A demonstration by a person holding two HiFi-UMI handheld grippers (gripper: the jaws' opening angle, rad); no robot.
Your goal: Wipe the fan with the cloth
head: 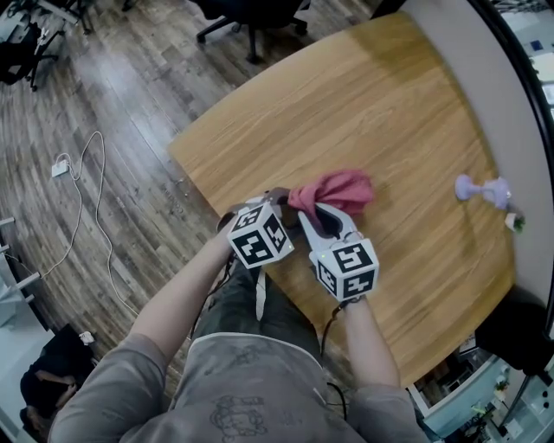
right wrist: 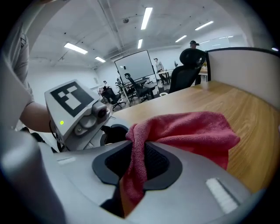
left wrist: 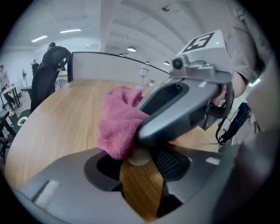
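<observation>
A pink cloth (head: 342,189) hangs just above the wooden table (head: 372,104), pinched at one end by my right gripper (head: 305,208). In the right gripper view the cloth (right wrist: 188,127) runs down between the dark pads (right wrist: 155,162), and the right gripper (right wrist: 136,162) is shut on it. My left gripper (head: 273,199) sits close beside it on the left, open, with only table wood showing between its jaws (left wrist: 140,170). In the left gripper view the right gripper (left wrist: 183,109) crosses in front with the cloth (left wrist: 120,122). A small lilac fan (head: 481,189) stands far right by the partition, apart from both grippers.
A curved grey partition (head: 485,95) bounds the table's far side. A small green-and-white object (head: 516,222) lies near the fan. An office chair (head: 251,17) and a white cable (head: 86,199) are on the wood floor to the left. People stand far off in both gripper views.
</observation>
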